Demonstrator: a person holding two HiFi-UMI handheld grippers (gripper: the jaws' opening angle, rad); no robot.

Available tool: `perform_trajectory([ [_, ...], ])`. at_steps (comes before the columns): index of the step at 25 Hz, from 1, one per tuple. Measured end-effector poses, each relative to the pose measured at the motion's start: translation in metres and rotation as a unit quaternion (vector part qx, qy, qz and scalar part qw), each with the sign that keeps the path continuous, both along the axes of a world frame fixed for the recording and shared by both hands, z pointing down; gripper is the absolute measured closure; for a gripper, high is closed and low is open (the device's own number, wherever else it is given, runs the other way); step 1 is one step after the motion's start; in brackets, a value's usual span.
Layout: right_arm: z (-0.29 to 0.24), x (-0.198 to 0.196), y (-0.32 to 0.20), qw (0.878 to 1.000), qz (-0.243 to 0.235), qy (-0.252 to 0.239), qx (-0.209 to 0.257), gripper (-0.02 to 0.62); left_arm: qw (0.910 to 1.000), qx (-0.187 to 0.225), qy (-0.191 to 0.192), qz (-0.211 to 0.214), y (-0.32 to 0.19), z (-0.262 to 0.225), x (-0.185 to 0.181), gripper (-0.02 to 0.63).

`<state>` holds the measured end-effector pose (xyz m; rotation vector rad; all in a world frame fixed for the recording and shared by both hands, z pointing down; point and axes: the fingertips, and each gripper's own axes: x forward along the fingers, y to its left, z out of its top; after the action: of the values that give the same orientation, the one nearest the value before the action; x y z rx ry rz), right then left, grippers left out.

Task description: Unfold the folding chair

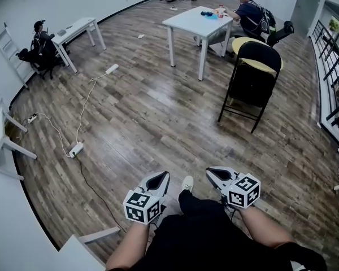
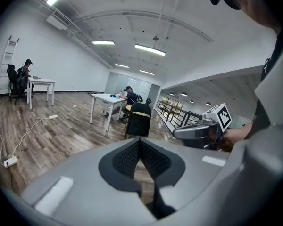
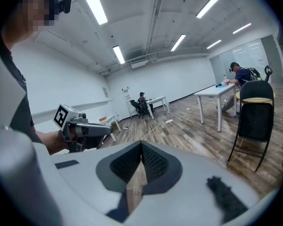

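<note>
The left gripper (image 1: 158, 179) and the right gripper (image 1: 214, 173) are held low in front of the person's body, side by side, with the person's white shoe (image 1: 187, 183) on the floor between them. Both point forward and slightly down. In each gripper's own view the two jaws meet tip to tip, closed, with nothing between them, only bare wood floor (image 1: 158, 112) beyond.

The folding chair (image 1: 251, 81), black with a yellow seat, stands on its legs well ahead of the right gripper and off to its right, far out of reach of either gripper. Just beyond the chair is a white table (image 1: 195, 22), where a seated person (image 1: 250, 16) leans over it.

Ahead of the left gripper and to its left, a white power strip (image 1: 76, 149) lies on the floor with its cable trailing away. Farther off on that side another person (image 1: 40, 44) sits beside a second white table (image 1: 79, 28).
</note>
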<state>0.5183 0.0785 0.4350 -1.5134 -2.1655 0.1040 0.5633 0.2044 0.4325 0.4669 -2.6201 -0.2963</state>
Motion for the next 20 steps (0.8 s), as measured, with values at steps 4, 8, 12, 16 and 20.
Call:
perform_trajectory([
  [4, 0.001, -0.027, 0.012, 1.0, 0.006, 0.002, -0.01, 0.591, 0.9999, -0.002, 0.015, -0.005, 0.014, 0.009, -0.019, 0.598],
  [8, 0.005, -0.048, 0.019, 1.0, 0.002, 0.004, -0.007, 0.59, 0.9998, 0.007, 0.019, -0.002, 0.022, 0.011, -0.045, 0.598],
  [12, 0.001, -0.087, 0.028, 0.999, 0.02, 0.012, -0.025, 0.589, 0.9999, -0.001, 0.007, 0.009, 0.032, 0.001, -0.083, 0.598],
  [16, -0.008, -0.124, 0.043, 0.999, 0.03, 0.007, -0.039, 0.59, 0.9998, -0.004, 0.008, 0.016, 0.04, -0.008, -0.12, 0.598],
  [20, -0.012, -0.153, 0.053, 0.998, 0.029, 0.006, -0.047, 0.591, 0.9998, 0.001, 0.01, 0.016, 0.048, -0.016, -0.153, 0.598],
])
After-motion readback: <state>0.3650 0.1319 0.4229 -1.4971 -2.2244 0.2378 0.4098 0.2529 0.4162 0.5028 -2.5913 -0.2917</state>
